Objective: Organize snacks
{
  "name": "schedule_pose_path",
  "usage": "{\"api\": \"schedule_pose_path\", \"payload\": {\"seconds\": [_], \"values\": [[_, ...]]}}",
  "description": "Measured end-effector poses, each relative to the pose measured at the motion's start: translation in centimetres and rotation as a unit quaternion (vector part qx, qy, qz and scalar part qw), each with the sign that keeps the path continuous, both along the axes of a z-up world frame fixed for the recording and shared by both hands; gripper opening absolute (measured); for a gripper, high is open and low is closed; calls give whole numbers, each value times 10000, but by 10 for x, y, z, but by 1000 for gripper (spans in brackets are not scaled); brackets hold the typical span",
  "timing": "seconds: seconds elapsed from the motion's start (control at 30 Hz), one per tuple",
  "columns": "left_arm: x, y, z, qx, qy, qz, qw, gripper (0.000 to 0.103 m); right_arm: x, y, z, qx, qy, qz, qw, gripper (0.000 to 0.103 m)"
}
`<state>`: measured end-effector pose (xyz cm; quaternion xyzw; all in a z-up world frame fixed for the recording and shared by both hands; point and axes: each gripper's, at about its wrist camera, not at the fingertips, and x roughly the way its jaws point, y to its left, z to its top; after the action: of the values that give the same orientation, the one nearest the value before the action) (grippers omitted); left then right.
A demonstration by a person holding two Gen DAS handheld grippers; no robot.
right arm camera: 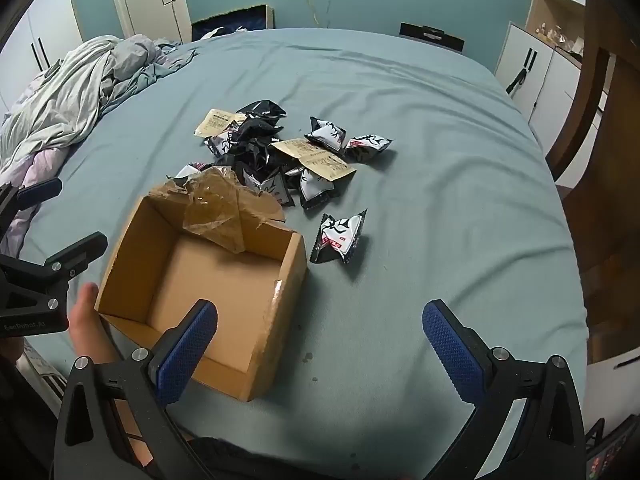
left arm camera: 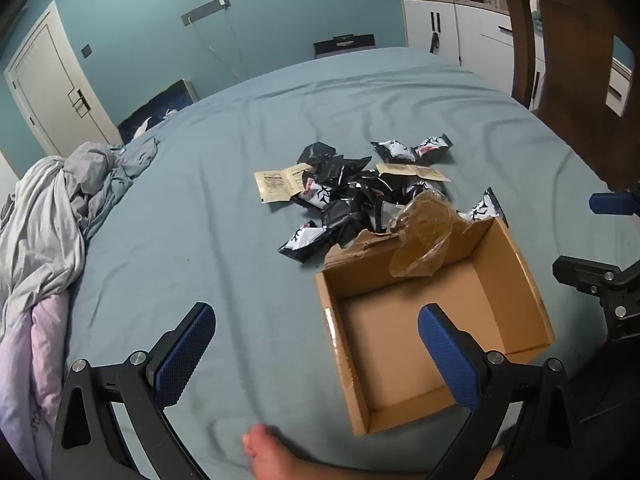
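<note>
Both grippers hovered over the bed sheet (left arm camera: 224, 240), holding nothing. The left gripper (left arm camera: 316, 344) had its blue-padded fingers spread wide apart, one over bare sheet, the other over the cardboard box (left arm camera: 516, 264). The right gripper (right arm camera: 320, 344) was likewise spread wide, its left finger over the near corner of the box (right arm camera: 288, 280).

The box sat open-topped on the sheet, interior bare, with a crumpled piece of clear tape (right arm camera: 216, 208) hanging over its torn far wall. The snack pile (right arm camera: 272, 148), black-and-white packets mixed with a few tan sachets, lay on the sheet just beyond the box. One lone packet (right arm camera: 340, 238) lay apart from the pile, just beside the box's right wall. A bare foot (left arm camera: 264, 456) rested at the near edge. Rumpled bedding (right arm camera: 80, 84) was heaped at the far left.
</note>
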<state>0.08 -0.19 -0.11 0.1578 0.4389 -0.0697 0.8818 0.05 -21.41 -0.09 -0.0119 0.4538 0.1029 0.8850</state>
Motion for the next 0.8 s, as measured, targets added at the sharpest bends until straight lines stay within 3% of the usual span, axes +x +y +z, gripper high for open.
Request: {"api": "schedule_pose_path", "payload": {"seconds": [0.23, 0.3, 0.8], "values": [[5, -10, -3, 125, -1, 11, 9999, 103, 1, 1, 0, 19, 10, -17, 10000, 103], [-5, -5, 0, -16, -31, -5, 10000, 103, 1, 0, 0, 41, 6, -25, 10000, 103], [-2, 0, -1, -41, 0, -34, 10000, 103, 1, 4, -1, -47, 55, 5, 10000, 103]]}}
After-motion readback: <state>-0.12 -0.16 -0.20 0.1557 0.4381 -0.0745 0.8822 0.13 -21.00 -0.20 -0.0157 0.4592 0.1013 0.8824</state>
